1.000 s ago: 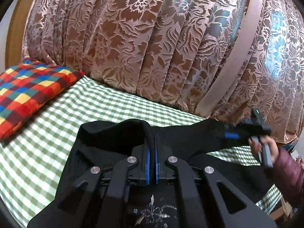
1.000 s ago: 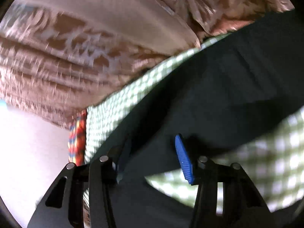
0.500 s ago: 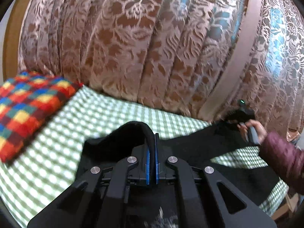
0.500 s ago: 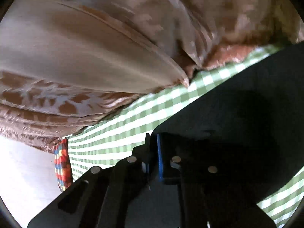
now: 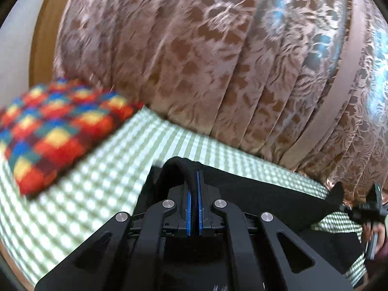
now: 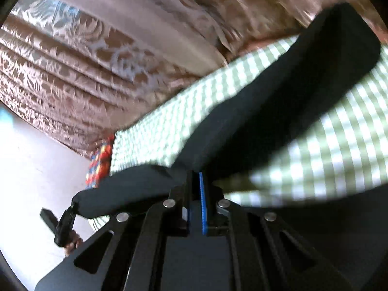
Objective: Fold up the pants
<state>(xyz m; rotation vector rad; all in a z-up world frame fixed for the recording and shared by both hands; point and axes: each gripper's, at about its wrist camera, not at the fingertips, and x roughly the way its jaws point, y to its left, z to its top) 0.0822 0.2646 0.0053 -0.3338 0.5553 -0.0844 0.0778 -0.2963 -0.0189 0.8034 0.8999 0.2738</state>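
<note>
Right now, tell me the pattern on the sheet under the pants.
Green-and-white check sheet, clearest in the left wrist view.

pants (image 5: 254,194): matt black cloth | bedsheet (image 5: 97,194): checked woven cloth | curtain (image 5: 194,60): glossy patterned fabric

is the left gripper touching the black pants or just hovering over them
Touching. The left wrist view shows the left gripper shut on a fold of the black pants, the cloth pinched between its blue pads.

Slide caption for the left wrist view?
Left hand-held gripper clamps black pants over green checked bedsheet.
</note>
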